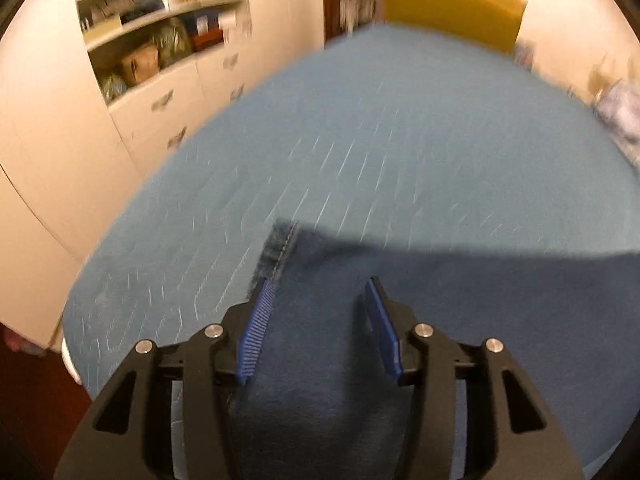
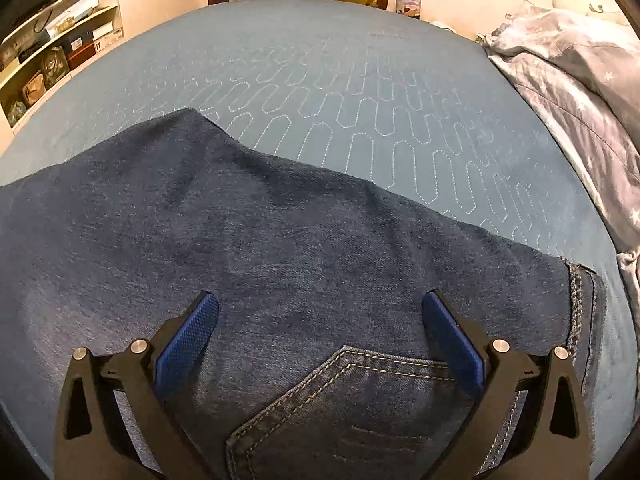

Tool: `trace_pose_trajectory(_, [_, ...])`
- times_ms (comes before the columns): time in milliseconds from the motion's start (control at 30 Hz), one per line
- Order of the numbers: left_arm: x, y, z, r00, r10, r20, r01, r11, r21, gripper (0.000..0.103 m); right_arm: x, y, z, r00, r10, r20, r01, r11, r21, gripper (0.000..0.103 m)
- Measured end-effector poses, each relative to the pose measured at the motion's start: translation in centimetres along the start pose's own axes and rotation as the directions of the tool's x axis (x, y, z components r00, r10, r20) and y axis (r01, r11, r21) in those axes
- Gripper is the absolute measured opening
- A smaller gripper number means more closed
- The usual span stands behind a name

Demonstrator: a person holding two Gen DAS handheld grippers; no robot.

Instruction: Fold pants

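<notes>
Dark denim jeans [image 2: 280, 240] spread across a blue quilted bed cover [image 2: 360, 92], filling the lower half of both frames, back pocket [image 2: 352, 408] at bottom centre in the right view. Left tongs [image 1: 316, 292] parted, holding nothing, over a stitched hem [image 1: 282, 248]; right tongs [image 2: 320, 304] wide, empty. Best pinched at matching edges, lifted evenly, kept taut to avoid creases.

The pants [image 2: 280, 248] lie on the quilted cover [image 2: 360, 92], filling the lower frame; shelves [image 2: 48, 64] upper left, rumpled bedding [image 2: 580, 92] upper right
</notes>
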State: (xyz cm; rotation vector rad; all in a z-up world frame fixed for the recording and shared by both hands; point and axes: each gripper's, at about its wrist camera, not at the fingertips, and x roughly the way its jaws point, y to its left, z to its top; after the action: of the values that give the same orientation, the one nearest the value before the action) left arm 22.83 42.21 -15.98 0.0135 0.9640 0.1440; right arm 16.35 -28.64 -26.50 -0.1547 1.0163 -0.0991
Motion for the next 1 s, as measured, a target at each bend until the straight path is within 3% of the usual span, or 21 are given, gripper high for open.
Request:
trace_pose_trajectory(100, [-0.7, 3.9, 0.4, 0.995, 0.099, 0.022, -0.096, 0.989, -0.109, 0.056, -1.5, -0.5, 0.3, 0.998, -0.038, 0.052, 0.038, 0.999, -0.002, 0.098])
trace_pose_trajectory(167, [-2.5, 6.9, 0.2, 0.992, 0.107, 0.067, -0.091, 0.974, -0.209, 0.056, -4.5, -1.3, 0.1, 0.991, -0.045, 0.127, 0.038, 0.998, 0.058, 0.098])
trace_pose_trajectory(233, [-3.9, 7.9, -0.5, 0.989, 0.121, 0.083, -0.101, 0.971, -0.215, 0.053, -7.1, -1.8, -0.8, 0.986, -0.030, 0.166, 0.013, 0.994, 0.104, 0.098])
trace_pose_trajectory(300, [-5.6, 7.4, -1.5, 0.991, 0.060, 0.120, -0.037, 0.982, -0.183, 0.041, -9.3, -1.4, -2.2, 0.981, -0.016, 0.192, -0.008, 0.992, 0.127, 0.098])
trace_pose_trajectory(400, [-7.1, 3.7, -3.9, 0.988, -0.073, 0.138, 0.084, 0.994, -0.076, 0.041, -11.4, 1.2, -5.4, 0.983, -0.007, 0.182, -0.018, 0.990, 0.139, 0.098])
trace_pose_trajectory(467, [-7.1, 0.1, -6.1, 0.988, -0.110, 0.111, 0.108, 0.994, 0.027, 0.041, -11.5, 2.5, -6.9, 0.985, 0.030, 0.170, -0.058, 0.985, 0.165, 0.098])
trace_pose_trajectory(533, [-6.3, -2.1, -8.2, 0.995, -0.074, 0.068, 0.068, 0.994, 0.085, 0.044, -11.4, 4.1, -8.4, 0.987, 0.050, 0.153, -0.080, 0.978, 0.192, 0.098])
trace_pose_trajectory(633, [-5.7, -1.7, -8.7, 0.997, -0.028, 0.071, 0.026, 0.999, 0.021, 0.041, -11.1, 6.2, -9.5, 0.992, 0.031, 0.122, -0.053, 0.983, 0.177, 0.098])
trace_pose_trajectory(700, [-7.2, -2.6, -8.3, 0.990, 0.111, 0.086, -0.111, 0.994, -0.007, 0.037, -10.9, 6.6, -9.8, 0.993, 0.012, 0.117, -0.032, 0.984, 0.174, 0.098])
trace_pose_trajectory(733, [-8.5, -4.1, -8.6, 0.985, 0.124, 0.120, -0.126, 0.992, 0.012, 0.037, -10.7, 6.6, -10.0, 0.993, 0.006, 0.117, -0.027, 0.983, 0.182, 0.098])
trace_pose_trajectory(867, [-12.0, -13.2, -10.0, 0.985, -0.037, 0.169, 0.007, 0.985, 0.174, 0.041, -9.5, 6.4, -10.6, 0.997, -0.010, 0.073, -0.005, 0.978, 0.208, 0.098])
trace_pose_trajectory(1000, [-14.7, -22.6, -11.0, 0.960, -0.213, 0.181, 0.162, 0.951, 0.262, 0.046, -8.6, 6.9, -11.7, 1.000, -0.019, 0.024, 0.014, 0.983, 0.180, 0.098])
